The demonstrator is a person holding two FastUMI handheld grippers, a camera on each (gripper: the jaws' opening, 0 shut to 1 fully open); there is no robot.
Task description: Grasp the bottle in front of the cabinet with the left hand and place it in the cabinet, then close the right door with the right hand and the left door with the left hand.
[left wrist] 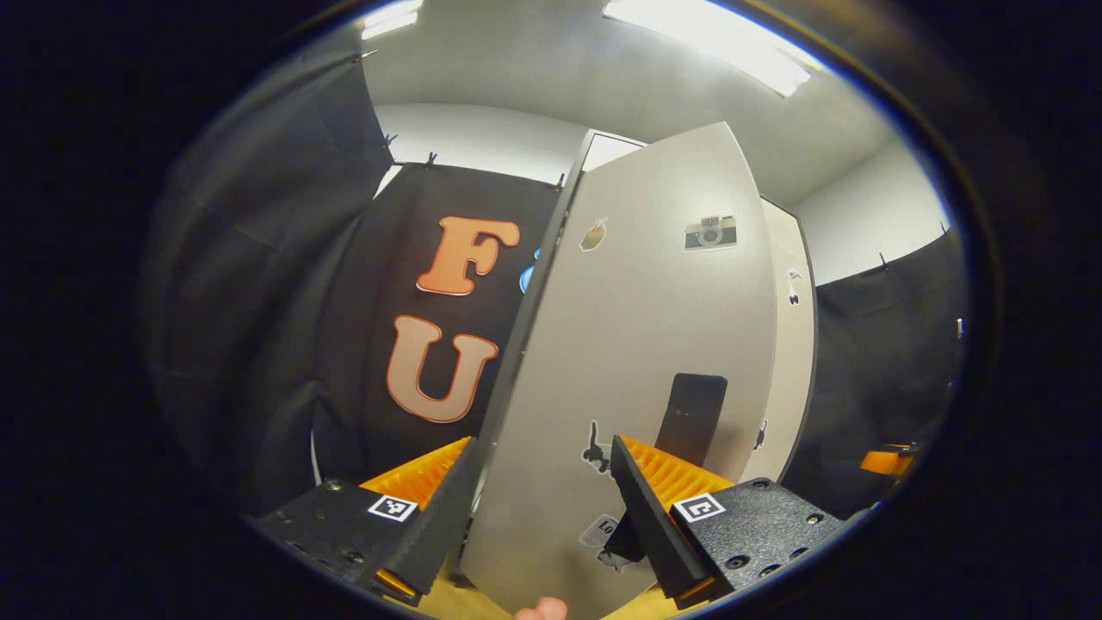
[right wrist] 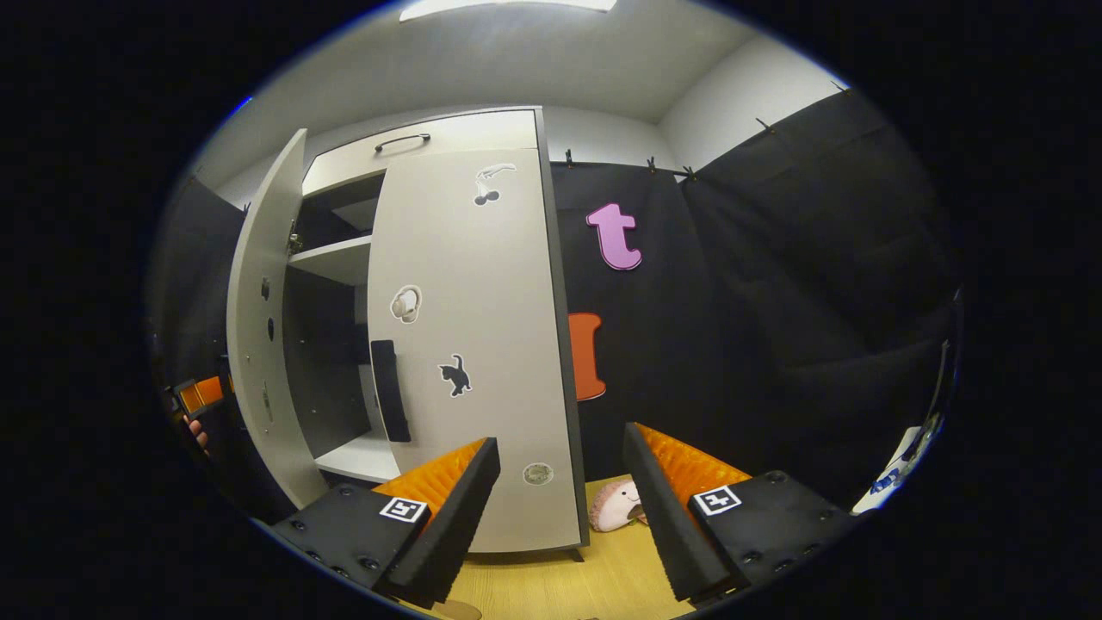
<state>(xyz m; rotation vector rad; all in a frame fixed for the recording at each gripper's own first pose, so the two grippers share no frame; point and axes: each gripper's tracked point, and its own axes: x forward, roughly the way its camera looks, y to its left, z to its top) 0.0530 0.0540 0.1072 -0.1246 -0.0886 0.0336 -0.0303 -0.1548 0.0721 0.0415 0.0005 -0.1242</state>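
The left gripper (left wrist: 542, 508) hangs with fingers spread either side of the half-open left door (left wrist: 637, 362). The right gripper (right wrist: 560, 508), fingers apart, faces the closed right door (right wrist: 469, 344); bottle unseen.

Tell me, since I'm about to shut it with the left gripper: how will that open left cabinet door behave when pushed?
The left door looks like a flat rigid panel, so it should swing without flexing. Its smooth face may let the fingers slide. The dark handle likely gives surer purchase.
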